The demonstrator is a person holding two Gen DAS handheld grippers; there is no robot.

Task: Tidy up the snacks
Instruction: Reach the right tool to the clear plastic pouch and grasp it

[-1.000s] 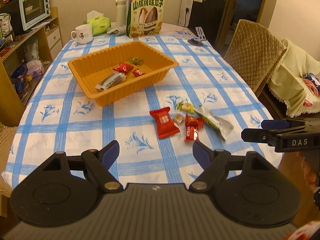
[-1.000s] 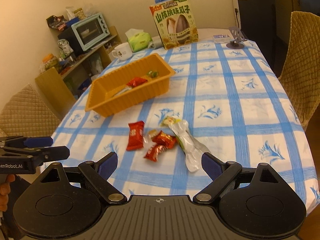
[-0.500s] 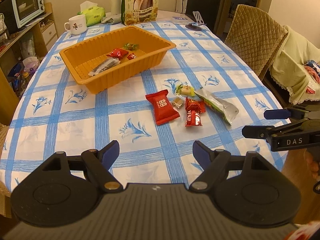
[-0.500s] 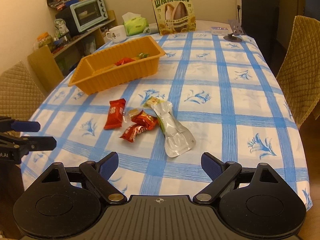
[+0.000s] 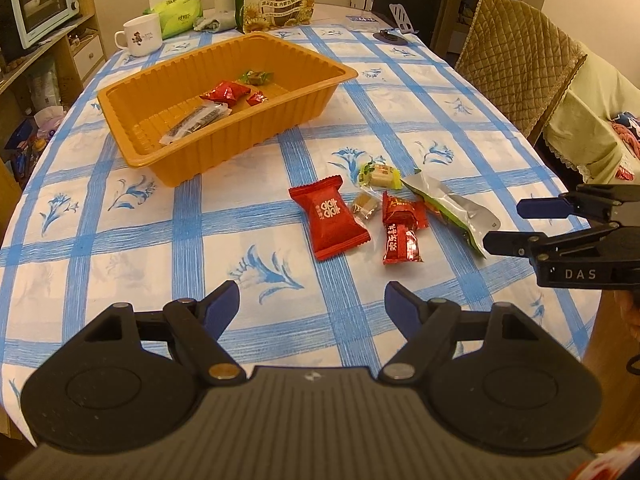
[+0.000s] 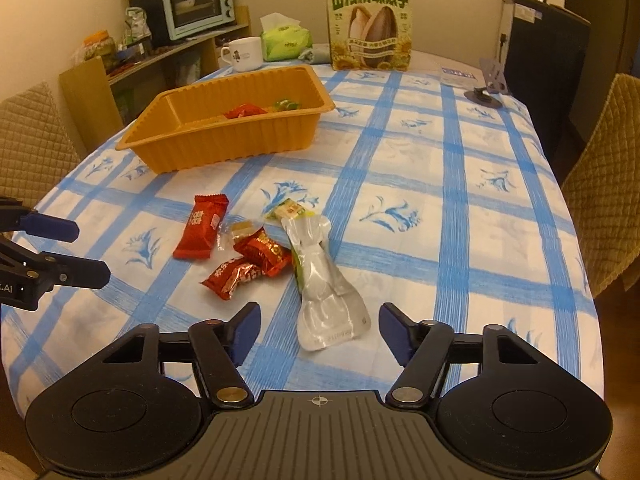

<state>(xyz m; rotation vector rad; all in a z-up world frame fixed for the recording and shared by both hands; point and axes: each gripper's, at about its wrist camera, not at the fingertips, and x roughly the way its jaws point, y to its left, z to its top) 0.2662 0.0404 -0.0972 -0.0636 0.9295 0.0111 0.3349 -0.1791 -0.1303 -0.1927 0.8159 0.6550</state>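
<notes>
Both tools are hovering over the near edge of the surface (image 5: 120, 240), which is covered by a blue-checked cloth. The left tool (image 5: 312, 304) is holding its jaws well apart with nothing between them, only bare cloth showing in the gap. The right tool (image 6: 318, 322) has just been closing its jaws, yet they are standing open, and the pads are touching nothing; the bottom end of the silver pouch (image 6: 326, 292) is lying in the gap between them, on the cloth.

The loose snacks are sitting in a little cluster just beyond both tools: a red packet (image 5: 328, 216), a small clear-wrapped candy (image 5: 365, 203), two crinkled red candies (image 5: 400, 226) touching each other, and a yellow-green candy (image 5: 380, 174) at the top of the silver pouch.

Farther back, the orange tray (image 5: 224, 148) is resting at an angle, already holding a dark bar (image 5: 196, 122), red sweets (image 5: 226, 92) and a green sweet (image 5: 256, 77). Behind it are standing a white mug (image 5: 142, 36), a tissue pack (image 5: 176, 14) and a big sunflower-seed bag (image 6: 369, 20).
</notes>
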